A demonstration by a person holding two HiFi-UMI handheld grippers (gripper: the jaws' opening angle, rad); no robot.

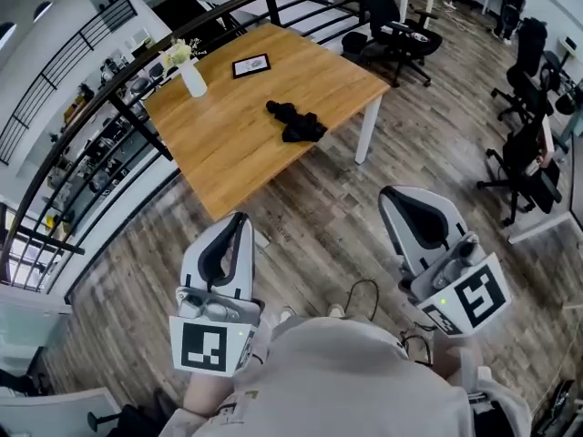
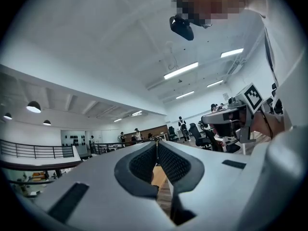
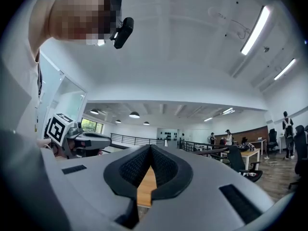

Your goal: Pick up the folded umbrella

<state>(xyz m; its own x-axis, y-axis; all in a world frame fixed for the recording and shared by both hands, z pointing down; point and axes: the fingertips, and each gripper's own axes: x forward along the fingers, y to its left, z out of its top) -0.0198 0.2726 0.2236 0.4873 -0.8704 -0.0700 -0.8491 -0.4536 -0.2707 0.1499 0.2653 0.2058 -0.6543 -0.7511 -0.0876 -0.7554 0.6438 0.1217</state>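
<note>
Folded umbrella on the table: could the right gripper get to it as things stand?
Probably not yet: the right gripper hangs over the floor, short of the table, jaws shut. Nothing blocks the way to the folded umbrella, though.

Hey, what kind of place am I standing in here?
Probably an open-plan office on an upper level: office chairs, a wooden table, and a black railing overlooking a floor below.

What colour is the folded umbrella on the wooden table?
The folded umbrella is plain black, without any pattern visible. It shows best in the head view.
</note>
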